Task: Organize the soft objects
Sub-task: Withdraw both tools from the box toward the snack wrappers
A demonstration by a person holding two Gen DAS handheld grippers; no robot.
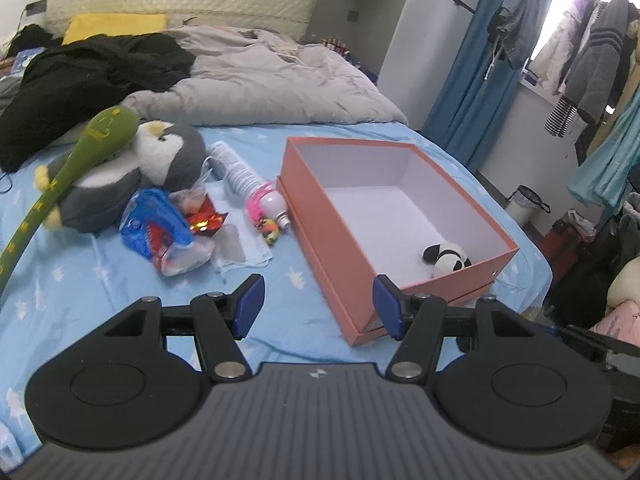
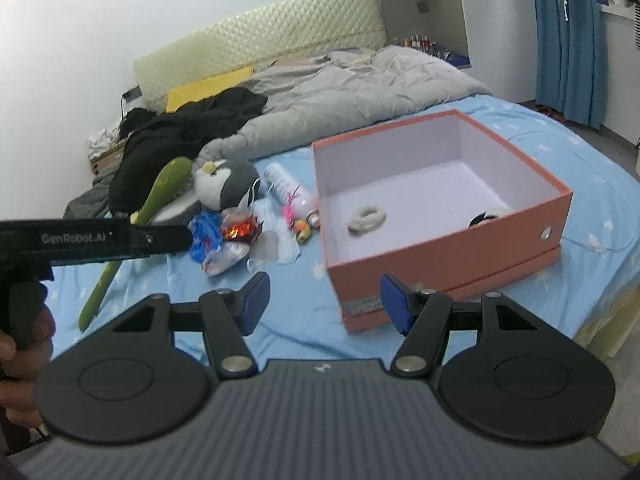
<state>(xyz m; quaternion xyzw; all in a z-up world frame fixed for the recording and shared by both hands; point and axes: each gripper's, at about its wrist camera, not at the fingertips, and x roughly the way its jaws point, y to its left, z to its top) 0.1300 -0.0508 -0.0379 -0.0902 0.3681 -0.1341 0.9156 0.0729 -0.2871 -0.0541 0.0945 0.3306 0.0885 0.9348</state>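
An orange box (image 1: 320, 208) (image 2: 452, 256) with a white inside stands open on the blue bed sheet. A small black-and-white panda plush (image 1: 446, 258) (image 2: 490, 216) lies in its near corner, and a pale ring-shaped soft item (image 2: 366, 218) rests on its floor. Left of the box lie a grey-and-white penguin plush (image 1: 160, 164) (image 2: 226, 184), a long green plush (image 1: 80, 156) (image 2: 160, 192) and a small pink-and-yellow toy (image 1: 266, 216) (image 2: 298, 220). My left gripper (image 1: 318, 306) is open over the sheet by the box's near corner, nothing between its pads. My right gripper (image 2: 324, 304) is open too, empty, before the box's front.
A white spray bottle (image 1: 240, 172) (image 2: 286, 186), blue and red snack wrappers (image 1: 168, 232) (image 2: 224, 240) and a clear bag lie among the toys. A grey duvet (image 1: 260, 80) and black clothes (image 1: 92, 72) cover the bed's far half. The other hand-held gripper (image 2: 92, 240) crosses the right view's left side.
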